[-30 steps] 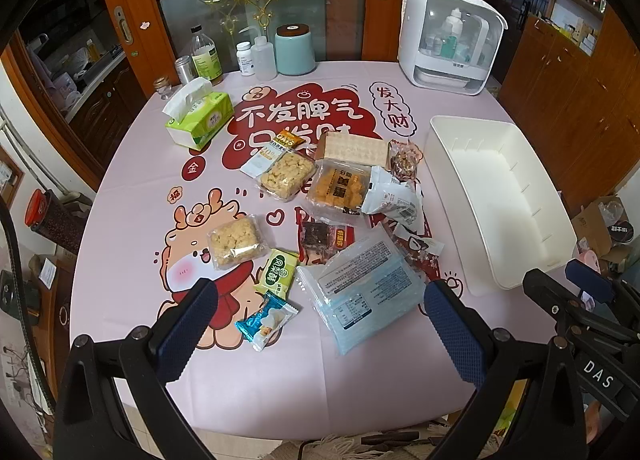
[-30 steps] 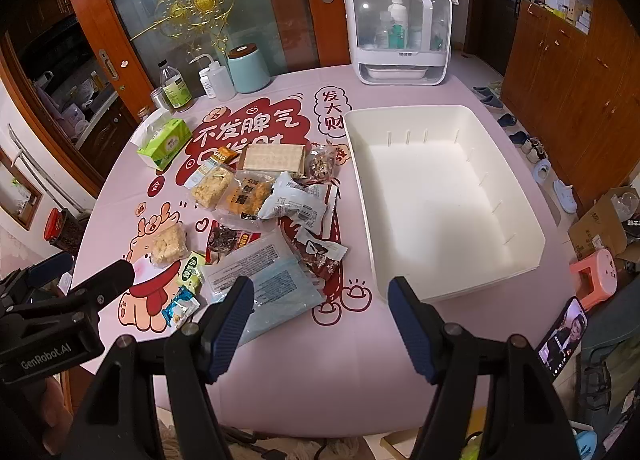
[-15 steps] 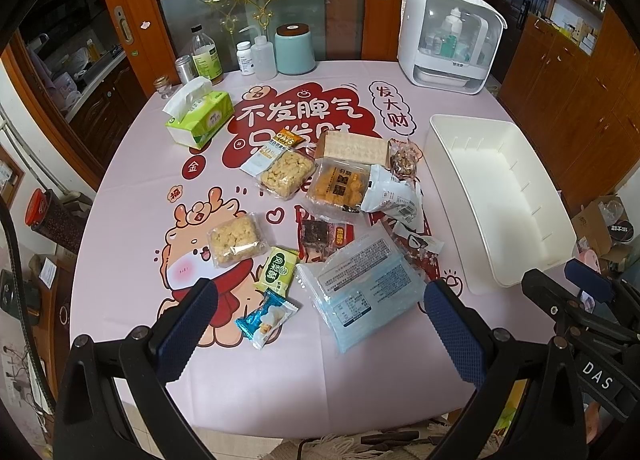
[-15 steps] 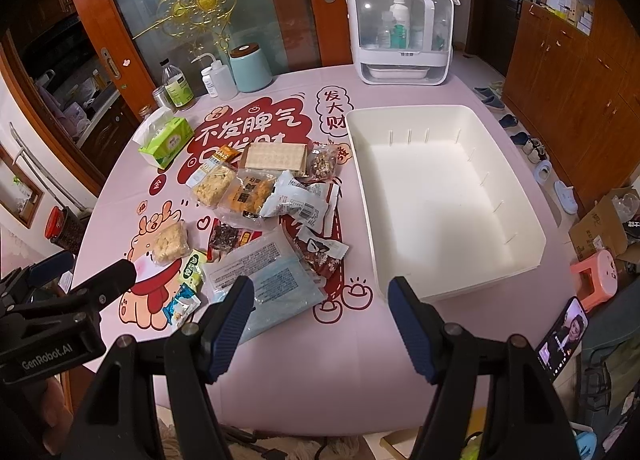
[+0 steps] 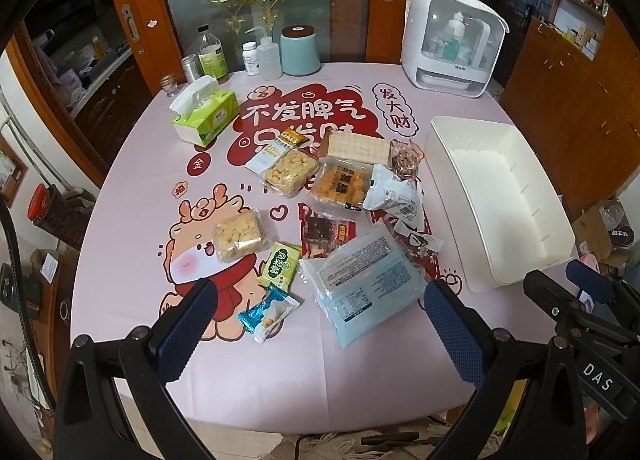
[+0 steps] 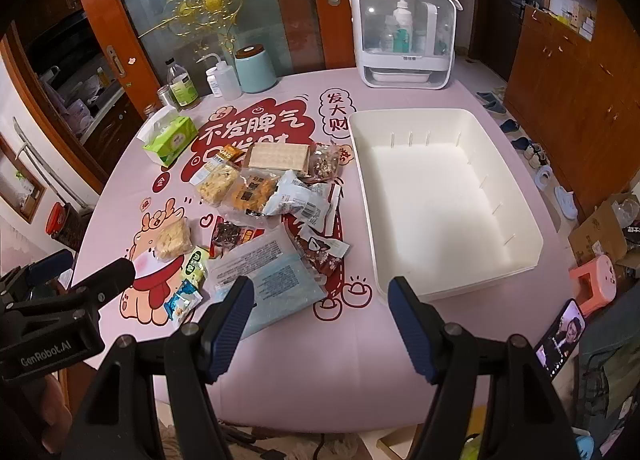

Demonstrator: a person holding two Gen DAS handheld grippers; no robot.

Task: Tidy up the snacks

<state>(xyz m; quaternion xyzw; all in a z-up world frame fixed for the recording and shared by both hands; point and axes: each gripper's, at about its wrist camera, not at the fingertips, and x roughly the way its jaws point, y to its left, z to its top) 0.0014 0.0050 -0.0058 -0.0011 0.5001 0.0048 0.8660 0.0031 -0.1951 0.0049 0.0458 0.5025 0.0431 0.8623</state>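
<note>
Several wrapped snacks lie in a loose pile on the pink tablecloth. They include a large light-blue pack, a small blue packet, a green packet and a cracker pack. An empty white bin stands to the right of the pile. My left gripper is open and empty, above the near table edge. My right gripper is open and empty, above the near edge between the pile and the bin.
A green tissue box, bottles, a teal canister and a white cabinet appliance stand along the far edge. Wooden doors and cabinets surround the table. A phone shows at the lower right.
Both views have shifted only slightly. Nothing on the table has moved, and both grippers remain open.
</note>
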